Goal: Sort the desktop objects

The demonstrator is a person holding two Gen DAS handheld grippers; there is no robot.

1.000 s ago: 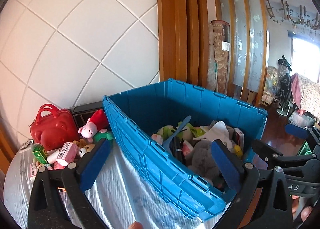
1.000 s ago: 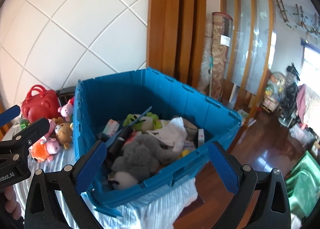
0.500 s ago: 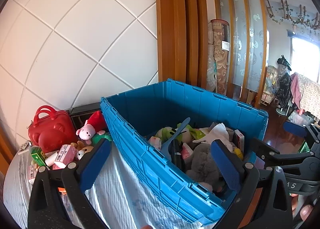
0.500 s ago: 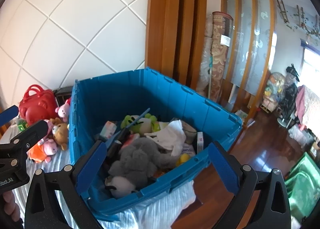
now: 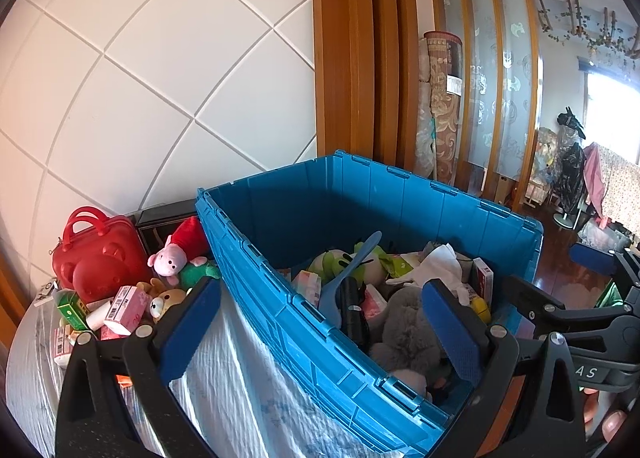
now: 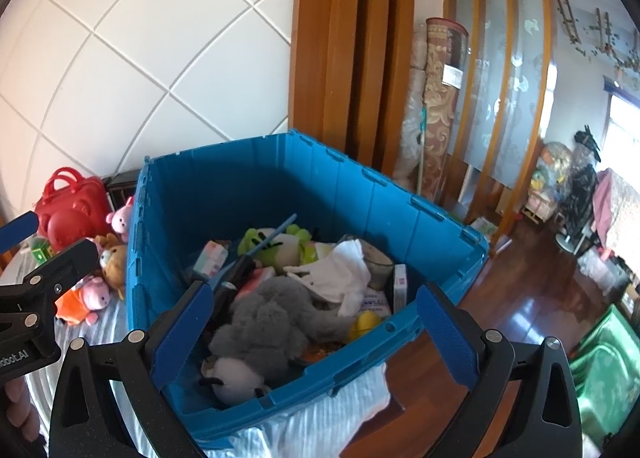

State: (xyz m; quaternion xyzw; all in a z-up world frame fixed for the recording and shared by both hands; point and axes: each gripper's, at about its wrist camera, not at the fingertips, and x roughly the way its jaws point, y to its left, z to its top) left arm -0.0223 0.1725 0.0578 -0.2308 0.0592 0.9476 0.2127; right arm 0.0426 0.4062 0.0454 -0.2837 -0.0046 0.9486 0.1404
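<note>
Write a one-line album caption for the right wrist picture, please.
Open right gripper hovers over a blue crate of plush toys and boxes.

Blue crate [image 6: 400, 209], grey plush [image 6: 272, 322], red bag [image 5: 96, 258], white ribbed cloth [image 5: 224, 386].

White-clothed table [image 5: 224, 386], blue crate [image 5: 304, 322], red case [image 5: 94, 258], plush toys [image 5: 176, 258], small boxes [image 5: 126, 304]

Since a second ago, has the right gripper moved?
Yes. The right gripper has risen and tipped down: the blue bin now sits lower against the wall tiles, showing more of its inside.
</note>
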